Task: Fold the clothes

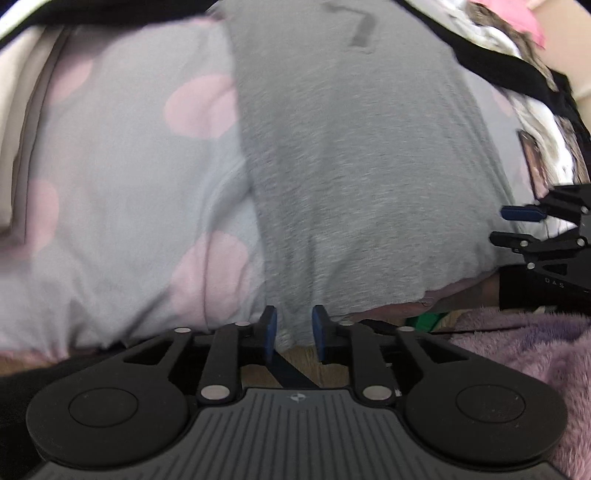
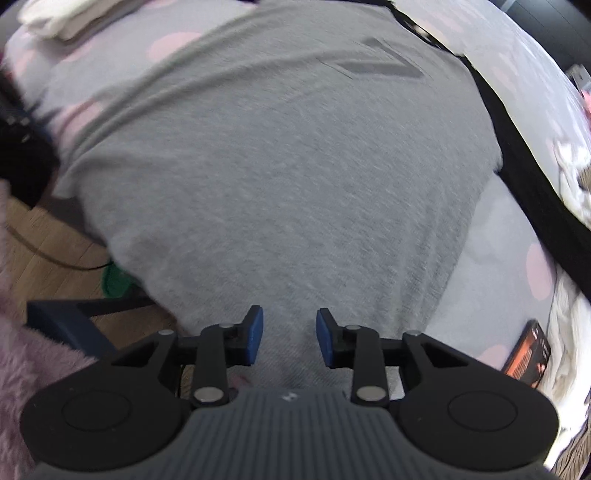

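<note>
A grey T-shirt (image 1: 354, 166) with a dark chest mark lies spread on a bed sheet with pink dots (image 1: 129, 177). It fills most of the right wrist view (image 2: 280, 177). My left gripper (image 1: 294, 334) is open at the shirt's near hem, at the bed edge, with the hem between its blue pads. My right gripper (image 2: 290, 338) is open just over the shirt's near edge. It also shows at the right in the left wrist view (image 1: 517, 225), open beside the shirt's right edge.
A black strap or garment (image 2: 517, 155) runs along the shirt's right side. A purple fluffy fabric (image 1: 524, 350) lies at the near right. A phone (image 2: 526, 354) lies on the bed. White folded cloth (image 2: 62, 14) sits far left. Wooden floor (image 2: 48, 251) shows below the bed edge.
</note>
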Available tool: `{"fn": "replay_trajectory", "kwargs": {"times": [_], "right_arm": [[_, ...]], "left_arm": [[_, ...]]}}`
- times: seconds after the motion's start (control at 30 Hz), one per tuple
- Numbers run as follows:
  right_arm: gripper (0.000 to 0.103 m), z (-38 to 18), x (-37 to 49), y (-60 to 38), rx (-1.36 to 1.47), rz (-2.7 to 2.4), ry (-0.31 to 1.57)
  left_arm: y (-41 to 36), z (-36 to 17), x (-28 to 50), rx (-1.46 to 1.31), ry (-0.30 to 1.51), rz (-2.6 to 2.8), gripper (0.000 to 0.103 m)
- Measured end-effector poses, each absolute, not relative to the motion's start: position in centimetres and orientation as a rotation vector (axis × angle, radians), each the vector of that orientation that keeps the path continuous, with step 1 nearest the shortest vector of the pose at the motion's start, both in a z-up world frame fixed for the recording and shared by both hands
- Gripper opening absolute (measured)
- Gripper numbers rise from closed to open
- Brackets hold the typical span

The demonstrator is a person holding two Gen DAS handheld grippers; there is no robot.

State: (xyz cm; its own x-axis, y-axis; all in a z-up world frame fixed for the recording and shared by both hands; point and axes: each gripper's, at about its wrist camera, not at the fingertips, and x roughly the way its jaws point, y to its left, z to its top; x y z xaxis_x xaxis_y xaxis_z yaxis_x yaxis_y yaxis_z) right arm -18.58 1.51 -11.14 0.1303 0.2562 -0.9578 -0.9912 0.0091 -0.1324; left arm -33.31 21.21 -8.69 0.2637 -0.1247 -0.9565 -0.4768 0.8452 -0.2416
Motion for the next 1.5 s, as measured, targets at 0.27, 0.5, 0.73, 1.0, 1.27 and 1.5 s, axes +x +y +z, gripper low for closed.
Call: {"fn": "replay_trajectory", "kwargs": {"times": [0.27, 0.5, 0.73, 1.0, 1.27, 1.5], "right_arm": [[0.048, -12.7, -22.8, -1.1, -1.289, 1.389, 0.756], [0.053, -14.6, -25.2, -2.5, -1.420, 1.383, 0.604], [0.048, -15.6, -26.1, -3.3, -1.471, 1.372, 0.512], [0.006, -13.8, -25.1, -3.7, -1.405, 1.343, 0.497], [0.003, -11.6, -23.8, -5.2, -1.470, 1.448, 0.606], [0.003, -13.2, -23.8, -4.7, -1.511, 1.479, 0.700]], "left_arm": [[13.9, -8.4, -29.7, -0.049, 1.300, -0.024, 0.035], [7.9, -11.5, -29.0, 0.344, 1.281, -0.147, 0.039], [4.7, -13.6, -29.5, 0.576, 1.176, -0.134, 0.035], [5.3, -10.7, -30.1, 0.461, 1.083, -0.162, 0.000], [5.5, -9.4, -30.7, 0.414, 1.098, -0.197, 0.000], [4.4, -11.2, -30.6, 0.514, 1.140, -0.187, 0.039]]}}
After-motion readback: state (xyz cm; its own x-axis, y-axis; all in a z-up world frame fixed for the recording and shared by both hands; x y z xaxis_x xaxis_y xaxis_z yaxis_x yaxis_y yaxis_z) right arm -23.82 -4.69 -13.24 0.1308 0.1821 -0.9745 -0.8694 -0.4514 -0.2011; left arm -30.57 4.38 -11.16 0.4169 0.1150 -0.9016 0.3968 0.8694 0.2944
